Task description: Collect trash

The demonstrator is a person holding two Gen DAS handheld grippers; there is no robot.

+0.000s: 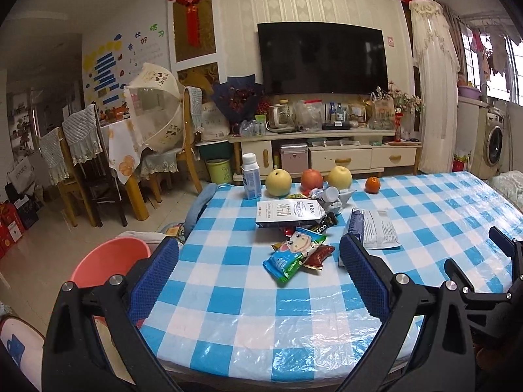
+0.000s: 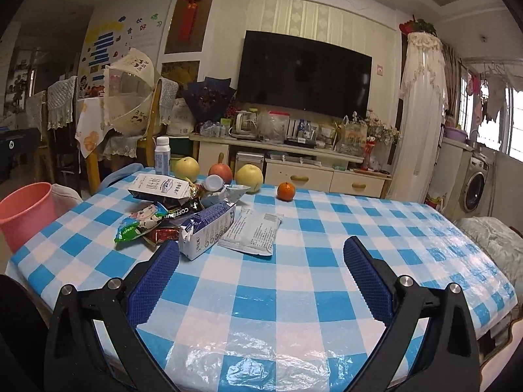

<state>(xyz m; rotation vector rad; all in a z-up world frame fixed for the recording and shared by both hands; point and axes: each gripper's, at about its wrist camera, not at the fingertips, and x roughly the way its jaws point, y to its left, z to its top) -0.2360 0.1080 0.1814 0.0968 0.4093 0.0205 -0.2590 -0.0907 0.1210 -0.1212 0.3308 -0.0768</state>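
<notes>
A heap of trash lies on the blue-checked table (image 1: 228, 294): a green snack wrapper (image 1: 294, 254), a white milk carton (image 1: 289, 214), a dark coffee sachet (image 1: 323, 223), a red wrapper (image 1: 318, 256), and a white pouch (image 1: 379, 228). My left gripper (image 1: 258, 274) hangs open in front of the heap, empty. In the right wrist view the green wrapper (image 2: 140, 223), a crushed blue-white carton (image 2: 206, 228) and the white pouch (image 2: 251, 233) lie just beyond my open, empty right gripper (image 2: 261, 271). A pink bin (image 1: 108, 263) (image 2: 26, 212) stands off the table's left edge.
Two pears (image 1: 278, 182), an apple (image 1: 311, 179), a mandarin (image 1: 372, 185) and a white bottle (image 1: 251, 176) line the table's far edge. Behind stand a TV cabinet (image 1: 327, 150), dining chairs (image 1: 81, 163) at the left, and a washing machine (image 1: 492, 143) at the right.
</notes>
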